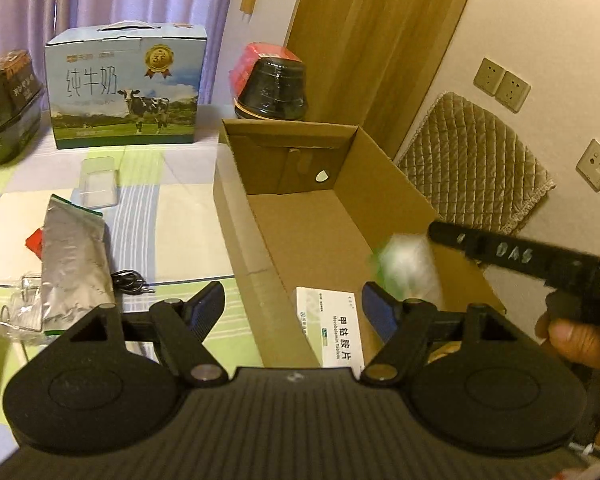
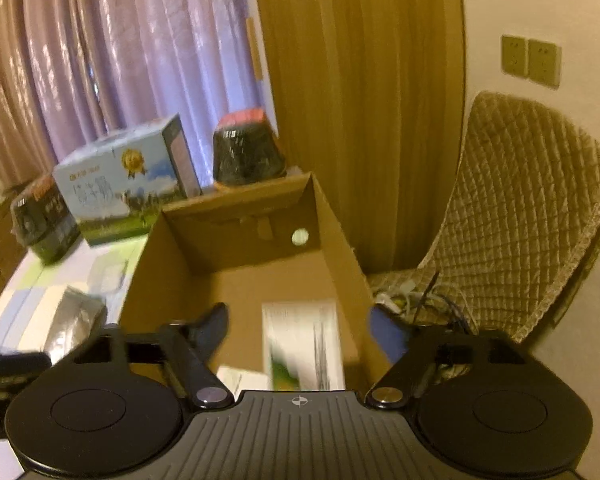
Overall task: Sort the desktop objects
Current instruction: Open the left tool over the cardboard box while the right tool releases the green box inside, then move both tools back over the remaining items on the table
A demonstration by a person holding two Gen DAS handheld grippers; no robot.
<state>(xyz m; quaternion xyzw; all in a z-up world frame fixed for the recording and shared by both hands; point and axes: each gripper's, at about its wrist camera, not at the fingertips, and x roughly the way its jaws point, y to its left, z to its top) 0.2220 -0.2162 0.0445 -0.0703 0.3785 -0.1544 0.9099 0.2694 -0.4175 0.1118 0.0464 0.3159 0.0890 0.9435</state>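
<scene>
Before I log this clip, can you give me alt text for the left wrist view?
The open left gripper hovers over the near end of a cardboard box holding a white medicine carton and a blurred white bundle. The right gripper reaches in from the right. On the table lie a silver foil pouch and a milk carton box.

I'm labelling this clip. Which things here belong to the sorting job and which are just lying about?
Job:
open brown cardboard box
white medicine carton inside it
crinkled silver foil pouch
small clear plastic case
coiled black cable

Lying about:
blue milk carton with cow picture
quilted beige chair cushion
</scene>
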